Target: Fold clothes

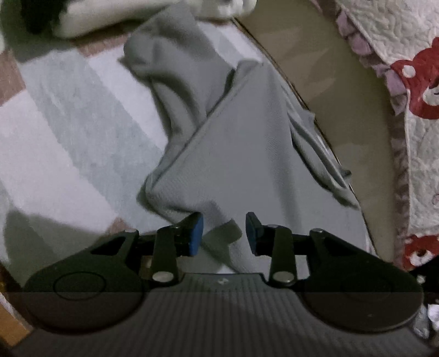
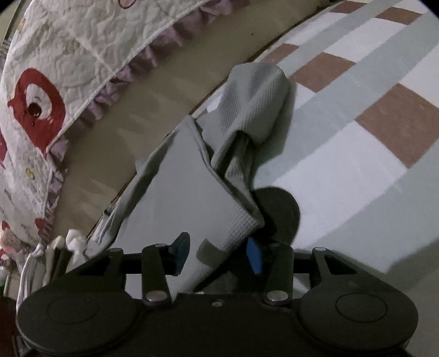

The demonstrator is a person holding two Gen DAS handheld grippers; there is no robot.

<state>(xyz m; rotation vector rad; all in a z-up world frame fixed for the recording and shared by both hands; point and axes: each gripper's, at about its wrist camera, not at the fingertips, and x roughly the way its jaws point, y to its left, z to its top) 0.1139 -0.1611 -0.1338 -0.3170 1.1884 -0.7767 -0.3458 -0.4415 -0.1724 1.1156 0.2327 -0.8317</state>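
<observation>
A grey knit garment (image 1: 233, 142) lies rumpled and partly folded on a checked sheet (image 1: 63, 115) of white, pale green and brown. My left gripper (image 1: 223, 233) hangs just over its near corner, jaws apart, with the corner lying loose between the blue pads (image 1: 196, 233). In the right wrist view the same garment (image 2: 175, 192) shows a folded edge rising between the pads of my right gripper (image 2: 218, 254). Those jaws stand apart too, with a gap on the left side. A black round part (image 2: 282, 211) shows behind that fold.
A quilt with red figures and a purple frill (image 2: 68, 68) (image 1: 406, 68) hangs beside the sheet across a beige strip (image 2: 142, 115). White clothes lie at the far end (image 1: 123, 19) and at the lower left (image 2: 68, 247).
</observation>
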